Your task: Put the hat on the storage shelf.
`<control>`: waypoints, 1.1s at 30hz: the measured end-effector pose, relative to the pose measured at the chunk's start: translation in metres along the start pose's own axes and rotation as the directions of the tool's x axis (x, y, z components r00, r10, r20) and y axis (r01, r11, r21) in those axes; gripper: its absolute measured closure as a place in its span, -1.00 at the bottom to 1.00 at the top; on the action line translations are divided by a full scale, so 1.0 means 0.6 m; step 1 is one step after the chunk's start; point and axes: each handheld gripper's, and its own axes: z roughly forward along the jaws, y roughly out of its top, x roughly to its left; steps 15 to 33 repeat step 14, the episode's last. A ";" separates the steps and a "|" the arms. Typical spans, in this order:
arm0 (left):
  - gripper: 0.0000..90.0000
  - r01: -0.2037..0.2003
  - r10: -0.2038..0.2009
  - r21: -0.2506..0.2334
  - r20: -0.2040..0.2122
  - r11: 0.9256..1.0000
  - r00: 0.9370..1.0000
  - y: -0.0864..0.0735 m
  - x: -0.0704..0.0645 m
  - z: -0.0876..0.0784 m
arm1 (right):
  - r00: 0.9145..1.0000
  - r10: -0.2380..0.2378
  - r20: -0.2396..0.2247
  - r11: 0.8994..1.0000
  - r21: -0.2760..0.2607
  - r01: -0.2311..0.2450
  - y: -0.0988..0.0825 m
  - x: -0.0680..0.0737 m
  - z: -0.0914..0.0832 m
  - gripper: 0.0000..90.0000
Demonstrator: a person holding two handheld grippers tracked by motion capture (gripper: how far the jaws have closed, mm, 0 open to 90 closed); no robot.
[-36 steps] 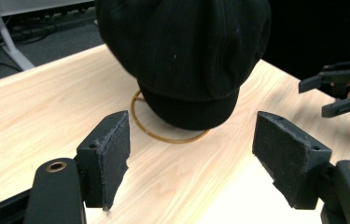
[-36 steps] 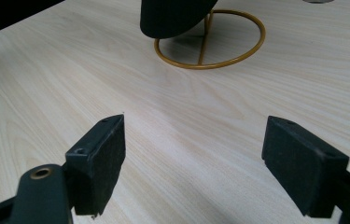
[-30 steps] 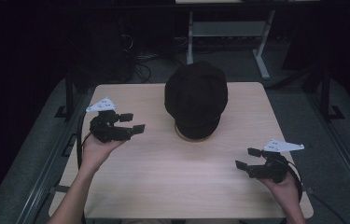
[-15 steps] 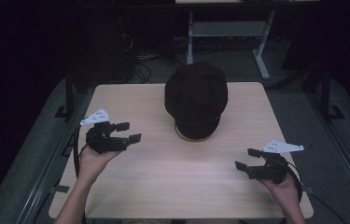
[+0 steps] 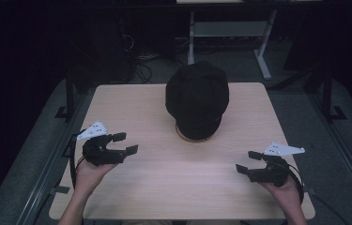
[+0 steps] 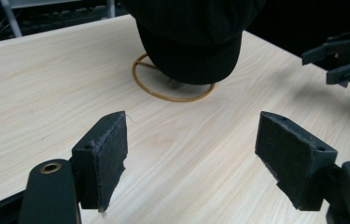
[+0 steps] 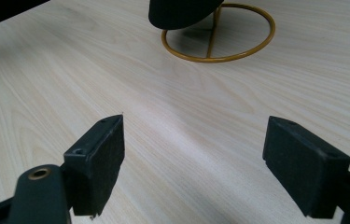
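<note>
Evidently the left gripper (image 5: 126, 143) has drawn back toward the person's near-left edge of the table (image 5: 131, 101) and sunk closer to the wood over the last second, whereas a second ago it stood farther up the table and nearer the cap; its jaws stand well apart with nothing between them, as the left gripper view confirms by the bare tabletop seen between the two black pads (image 6: 109, 154). The right gripper (image 5: 248, 162) has kept its place near the front right corner; its jaws are likewise spread and empty (its own view looks across bare wood between the pads (image 7: 101, 158) toward the stand). The black cap (image 5: 197, 96) sits unmoved on a gold wire stand (image 5: 193, 138) at the middle of the far half of the table, the stand's ring base (image 7: 219, 35) resting flat on the wood and the brim overhanging it on the near side; both grippers lie well apart from it, one at each side. Judged from this, the work on the cap is not in hand at this moment: the left hand's retreat reads as a settling into a rest pose rather than an approach; any grasp of the cap would call for a fresh reach forward and inward from either side.
</note>
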 end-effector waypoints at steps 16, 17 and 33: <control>-0.48 0.030 -0.031 -0.008 -0.009 1.000 0.999 -0.062 -0.002 -0.008 | 1.000 0.010 0.004 1.000 -0.022 -0.010 -0.015 0.015 -0.014 -0.58; -0.48 0.030 -0.031 -0.008 -0.009 1.000 0.999 -0.062 -0.002 -0.008 | 1.000 0.010 0.004 1.000 -0.022 -0.010 -0.015 0.015 -0.014 -0.58; -0.48 0.030 -0.031 -0.008 -0.009 1.000 0.999 -0.062 -0.002 -0.008 | 1.000 0.010 0.004 1.000 -0.022 -0.010 -0.015 0.015 -0.014 -0.58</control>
